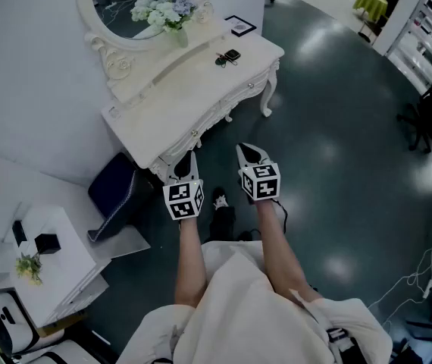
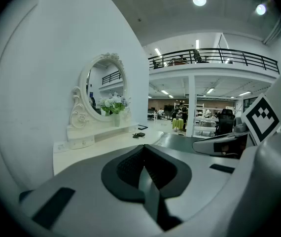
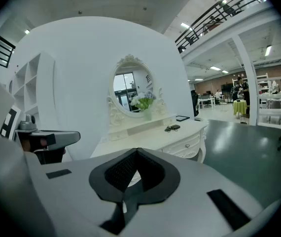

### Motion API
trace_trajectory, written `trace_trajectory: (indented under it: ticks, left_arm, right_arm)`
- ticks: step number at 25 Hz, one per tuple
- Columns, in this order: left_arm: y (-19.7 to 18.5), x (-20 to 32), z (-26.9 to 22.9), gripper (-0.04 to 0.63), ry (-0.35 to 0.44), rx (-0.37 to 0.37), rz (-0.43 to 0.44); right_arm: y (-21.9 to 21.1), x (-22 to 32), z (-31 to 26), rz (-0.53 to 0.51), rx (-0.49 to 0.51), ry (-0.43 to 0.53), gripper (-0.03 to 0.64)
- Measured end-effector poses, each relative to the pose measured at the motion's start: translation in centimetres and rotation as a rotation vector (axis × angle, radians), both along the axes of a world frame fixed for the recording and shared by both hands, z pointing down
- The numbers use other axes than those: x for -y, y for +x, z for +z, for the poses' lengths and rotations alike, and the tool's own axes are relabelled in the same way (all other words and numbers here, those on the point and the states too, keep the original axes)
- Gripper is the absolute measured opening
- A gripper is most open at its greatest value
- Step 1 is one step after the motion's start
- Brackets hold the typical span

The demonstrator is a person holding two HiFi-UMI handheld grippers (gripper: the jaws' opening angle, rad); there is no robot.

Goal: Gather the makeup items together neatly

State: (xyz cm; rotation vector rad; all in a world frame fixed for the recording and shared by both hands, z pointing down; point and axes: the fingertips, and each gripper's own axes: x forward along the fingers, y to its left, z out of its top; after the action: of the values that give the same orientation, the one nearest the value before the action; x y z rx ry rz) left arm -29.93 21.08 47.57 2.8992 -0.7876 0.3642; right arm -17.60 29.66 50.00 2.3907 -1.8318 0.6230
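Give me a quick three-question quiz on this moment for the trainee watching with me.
1. True or false: the left gripper is holding an item.
2. What stands in front of the mirror on the dressing table? A) a vase of flowers B) a desk lamp C) a stack of books
3. Fill in: the jaws of the right gripper are ___.

Key: 1 false, its jaws are together with nothing between them. 2 A. 3 shut, and empty.
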Motion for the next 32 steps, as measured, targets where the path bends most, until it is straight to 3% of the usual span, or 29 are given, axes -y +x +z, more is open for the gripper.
trace_trajectory:
  ticks: [12, 32]
  left_arm:
    - [3.1, 3.5, -0.4, 0.015, -0.014, -0.028, 0.006]
    - [16.4, 15.0, -2.2, 0.015, -0.032, -0.079, 0.056]
  right_arm:
    - [2.7, 3.0, 0.3, -0.005, -0.039, -0.037, 0.04]
    - [14.1, 12.3, -1.1, 0.002, -0.042, -0.049, 0.041]
